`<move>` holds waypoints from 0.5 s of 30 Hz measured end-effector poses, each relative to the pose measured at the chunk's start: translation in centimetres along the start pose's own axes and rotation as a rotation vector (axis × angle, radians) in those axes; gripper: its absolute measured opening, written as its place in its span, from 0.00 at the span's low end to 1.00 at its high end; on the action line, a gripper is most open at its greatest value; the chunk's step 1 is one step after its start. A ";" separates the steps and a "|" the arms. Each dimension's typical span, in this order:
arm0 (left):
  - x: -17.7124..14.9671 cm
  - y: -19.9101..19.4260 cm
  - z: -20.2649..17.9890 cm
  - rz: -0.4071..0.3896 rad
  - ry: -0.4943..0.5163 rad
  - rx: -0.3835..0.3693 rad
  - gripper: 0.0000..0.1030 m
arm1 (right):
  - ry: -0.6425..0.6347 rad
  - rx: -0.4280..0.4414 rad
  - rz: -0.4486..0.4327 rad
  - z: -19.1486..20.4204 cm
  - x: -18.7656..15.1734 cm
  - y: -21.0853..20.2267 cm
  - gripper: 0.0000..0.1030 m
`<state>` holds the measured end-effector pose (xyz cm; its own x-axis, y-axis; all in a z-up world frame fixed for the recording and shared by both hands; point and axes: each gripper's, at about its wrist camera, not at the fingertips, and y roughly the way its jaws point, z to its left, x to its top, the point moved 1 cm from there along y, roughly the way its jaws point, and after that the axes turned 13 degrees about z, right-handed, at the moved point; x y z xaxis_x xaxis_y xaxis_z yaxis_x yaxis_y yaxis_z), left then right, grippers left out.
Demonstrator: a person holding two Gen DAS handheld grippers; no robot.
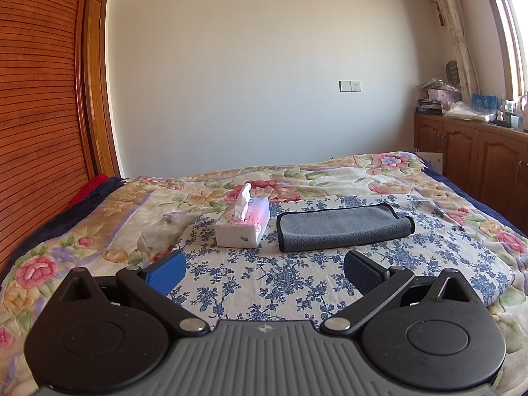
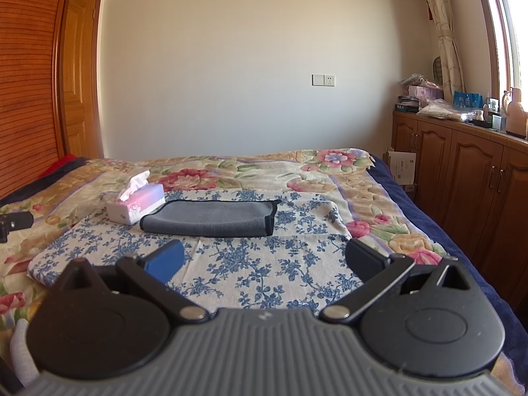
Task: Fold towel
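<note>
A grey towel (image 1: 343, 226) with a black edge lies folded flat on a blue-flowered cloth (image 1: 264, 274) on the bed. It also shows in the right wrist view (image 2: 211, 216). My left gripper (image 1: 264, 272) is open and empty, held above the cloth, short of the towel's near edge. My right gripper (image 2: 264, 260) is open and empty, also short of the towel's near edge. Part of the left gripper shows at the left edge of the right wrist view (image 2: 13, 224).
A tissue box (image 1: 242, 226) stands just left of the towel, also in the right wrist view (image 2: 137, 206). The bed has a floral blanket (image 1: 99, 231). Wooden cabinets (image 2: 462, 178) with clutter on top run along the right; a wooden wardrobe (image 1: 36, 115) stands left.
</note>
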<state>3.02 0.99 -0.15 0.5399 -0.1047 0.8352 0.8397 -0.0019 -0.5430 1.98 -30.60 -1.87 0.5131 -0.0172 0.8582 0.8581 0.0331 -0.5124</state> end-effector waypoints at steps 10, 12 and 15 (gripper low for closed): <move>0.0 0.0 0.1 -0.003 0.002 -0.003 1.00 | 0.001 0.000 0.001 0.0 0.0 0.0 1.00; -0.1 0.0 -0.1 -0.003 0.003 -0.003 1.00 | 0.001 0.000 0.001 0.0 0.0 0.0 1.00; -0.1 0.0 0.0 -0.003 0.003 -0.001 1.00 | 0.001 0.000 0.001 0.0 0.0 0.0 1.00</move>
<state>2.97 0.99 -0.25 0.5371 -0.1076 0.8366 0.8413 -0.0034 -0.5406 1.97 -30.58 -1.89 0.5139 -0.0181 0.8577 0.8576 0.0335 -0.5132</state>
